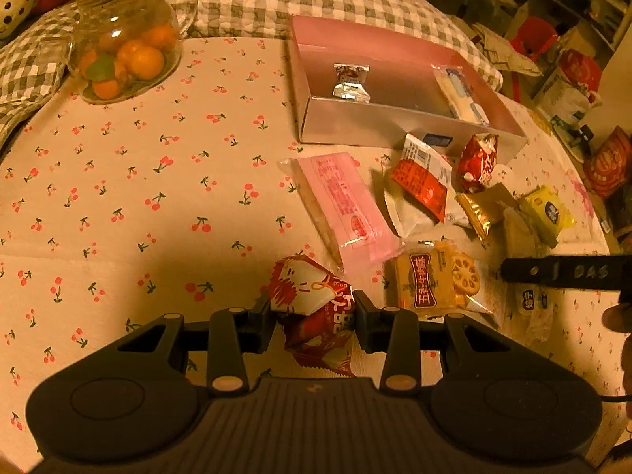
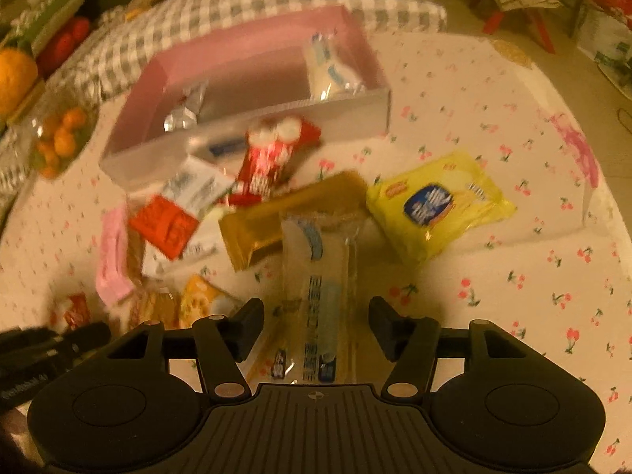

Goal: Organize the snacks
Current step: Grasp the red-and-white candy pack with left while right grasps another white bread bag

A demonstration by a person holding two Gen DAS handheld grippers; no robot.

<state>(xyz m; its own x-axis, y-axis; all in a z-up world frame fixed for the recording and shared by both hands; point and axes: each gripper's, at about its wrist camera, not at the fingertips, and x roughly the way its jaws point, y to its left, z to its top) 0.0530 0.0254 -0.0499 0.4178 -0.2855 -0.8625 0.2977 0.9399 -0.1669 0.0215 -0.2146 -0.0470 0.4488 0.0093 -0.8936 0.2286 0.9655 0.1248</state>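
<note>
Snacks lie in a loose heap on the cherry-print tabletop (image 1: pixel 118 205), just in front of the pink box (image 1: pixel 395 118) that looks meant to collect them. Two are already inside: a silver-wrapped sweet (image 1: pixel 350 83) near its middle and a white-and-blue packet (image 1: pixel 460 96) against its right wall, which suggests the box is being filled piece by piece and is still mostly bare.

The left tool (image 1: pixel 314 318) is closed part-way on a red-and-white wrapped candy (image 1: pixel 312 300), one pad pressing each side, so the wrapper bulges above and below the grip. It seems held at the ready for carrying over to the box.

The right tool (image 2: pixel 316 324) stands about half open with a long clear packet with blue print (image 2: pixel 316 300) lying between its fingers; the pads are clear of the wrapper on both sides, so nothing is gripped there. The packet runs lengthwise along the tool's line, its far end resting on a gold packet (image 2: pixel 292 221), which favours a pinch across the narrow width (the easier hold on a slippery sleeve).

Still outside the box are a yellow packet (image 2: pixel 438 209), a pink wafer pack (image 1: pixel 343 205), a red-and-white sachet (image 1: pixel 422 181) and a lotus-root crisp bag (image 1: pixel 438 276). The right view is blurred, so finer labels cannot be read.
</note>
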